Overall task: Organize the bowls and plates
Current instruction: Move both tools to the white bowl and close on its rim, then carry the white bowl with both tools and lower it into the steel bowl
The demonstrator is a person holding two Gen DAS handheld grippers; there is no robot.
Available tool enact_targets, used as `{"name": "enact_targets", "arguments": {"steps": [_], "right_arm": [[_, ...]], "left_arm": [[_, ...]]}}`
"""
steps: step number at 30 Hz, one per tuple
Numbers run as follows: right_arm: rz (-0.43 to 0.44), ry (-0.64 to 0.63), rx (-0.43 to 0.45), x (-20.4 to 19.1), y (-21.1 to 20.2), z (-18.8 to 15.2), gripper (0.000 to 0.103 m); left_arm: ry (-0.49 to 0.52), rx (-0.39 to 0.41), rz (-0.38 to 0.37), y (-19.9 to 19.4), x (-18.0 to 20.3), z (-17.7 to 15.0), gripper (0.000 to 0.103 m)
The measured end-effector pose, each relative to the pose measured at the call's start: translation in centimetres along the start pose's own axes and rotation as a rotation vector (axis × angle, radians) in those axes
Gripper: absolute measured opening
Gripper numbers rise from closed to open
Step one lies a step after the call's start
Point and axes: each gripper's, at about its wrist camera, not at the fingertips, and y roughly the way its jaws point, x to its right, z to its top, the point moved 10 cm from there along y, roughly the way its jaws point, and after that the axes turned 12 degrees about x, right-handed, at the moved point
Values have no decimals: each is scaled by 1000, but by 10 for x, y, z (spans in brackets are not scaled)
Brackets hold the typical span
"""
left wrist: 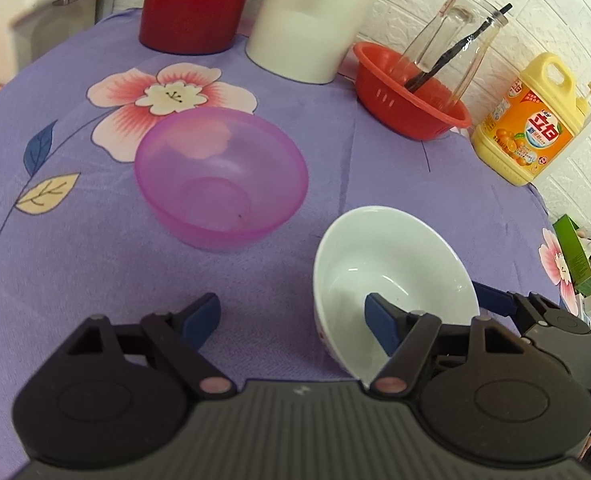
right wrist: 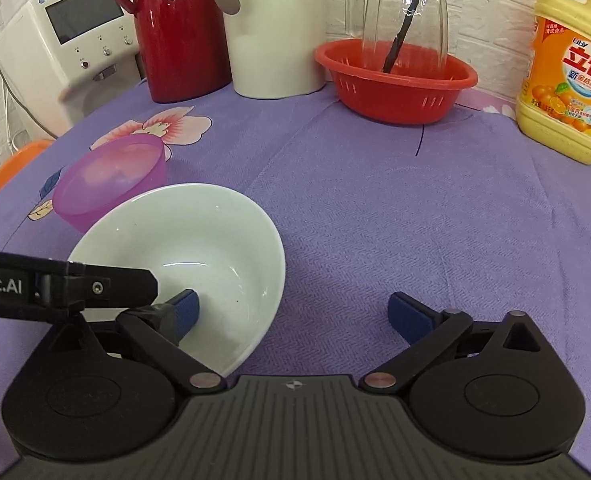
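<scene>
A white ceramic bowl (left wrist: 395, 276) (right wrist: 191, 248) sits on the purple flowered cloth (left wrist: 75, 264), near my grippers. A translucent pink plastic bowl (left wrist: 221, 178) (right wrist: 109, 178) stands upright to its far left. My left gripper (left wrist: 291, 320) is open; its right finger reaches over the white bowl's near rim, its left finger hovers over bare cloth. My right gripper (right wrist: 293, 314) is open; its left finger sits over the white bowl's inside, its right finger over the cloth. Neither grips anything. The right gripper's fingers (left wrist: 495, 298) show just behind the white bowl in the left wrist view.
At the back stand a red flask (right wrist: 175, 28), a white jug (right wrist: 275, 28), a red colander basket (right wrist: 395, 80) holding a glass carafe with a black stick, a yellow detergent bottle (right wrist: 571, 68), and a white appliance (right wrist: 67, 40) at the left.
</scene>
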Motion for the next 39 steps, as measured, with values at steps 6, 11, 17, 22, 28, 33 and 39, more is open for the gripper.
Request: {"name": "enact_targets", "arguments": {"steps": [6, 11, 17, 22, 28, 33, 39], "right_arm": [[-3, 0, -6, 0, 0, 0, 103], [-28, -42, 12, -6, -15, 9, 103], [10, -48, -6, -10, -12, 6, 103], [80, 2, -1, -20, -13, 3, 83], [66, -17, -6, -33, -22, 2, 63], [58, 13, 2, -30, -39, -2, 63], [31, 14, 39, -28, -73, -1, 63]], "left_arm": [[-28, -10, -12, 0, 2, -1, 72], [-54, 3, -56, -5, 9, 2, 72], [-48, -6, -72, -4, 13, -4, 60], [-62, -12, -117, 2, 20, -4, 35], [18, -24, -126, -4, 33, -5, 20], [24, -22, -151, -18, 34, -11, 20], [56, 7, -180, -49, 53, -18, 20]]}}
